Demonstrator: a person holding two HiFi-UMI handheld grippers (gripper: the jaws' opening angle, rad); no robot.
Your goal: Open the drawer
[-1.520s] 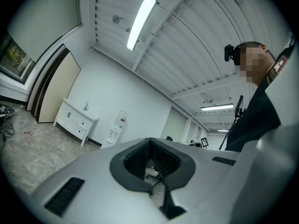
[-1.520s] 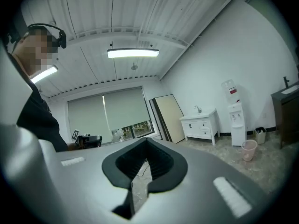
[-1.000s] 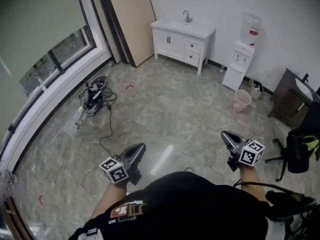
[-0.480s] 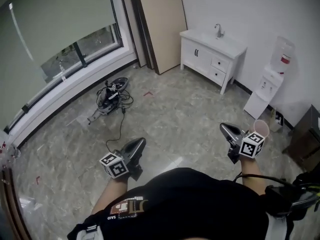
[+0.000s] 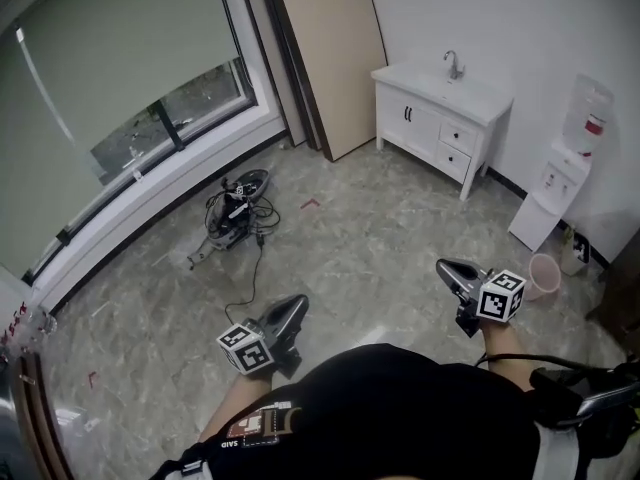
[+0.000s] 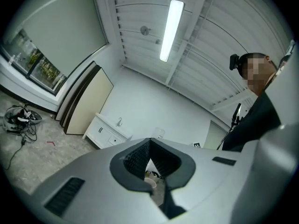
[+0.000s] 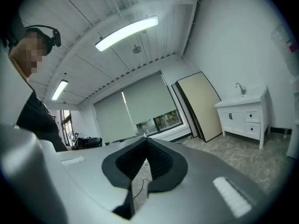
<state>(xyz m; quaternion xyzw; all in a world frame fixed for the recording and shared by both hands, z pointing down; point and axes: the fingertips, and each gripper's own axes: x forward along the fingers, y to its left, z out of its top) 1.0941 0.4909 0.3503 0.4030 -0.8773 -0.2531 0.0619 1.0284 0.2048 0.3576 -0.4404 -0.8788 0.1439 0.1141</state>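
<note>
Jaws on my left hand-held gripper (image 5: 292,306) and right hand-held gripper (image 5: 447,267) are pressing together on nothing, both hovering level over the grey marbled floor (image 5: 370,238). Two small white drawers (image 5: 459,136) are sitting shut in the white sink cabinet (image 5: 415,118) against the far wall, well apart from both.

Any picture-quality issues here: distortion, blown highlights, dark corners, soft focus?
Head view: evenly lit and sharp, the white cabinet clear, with only mild wide-angle stretch at the edges. Left gripper view: heavy fisheye, black corners, the ceiling light blown out, and the left gripper fills the bottom. Right gripper view: same fisheye and black corners, ceiling light overexposed, and the right gripper fills the bottom.
</note>
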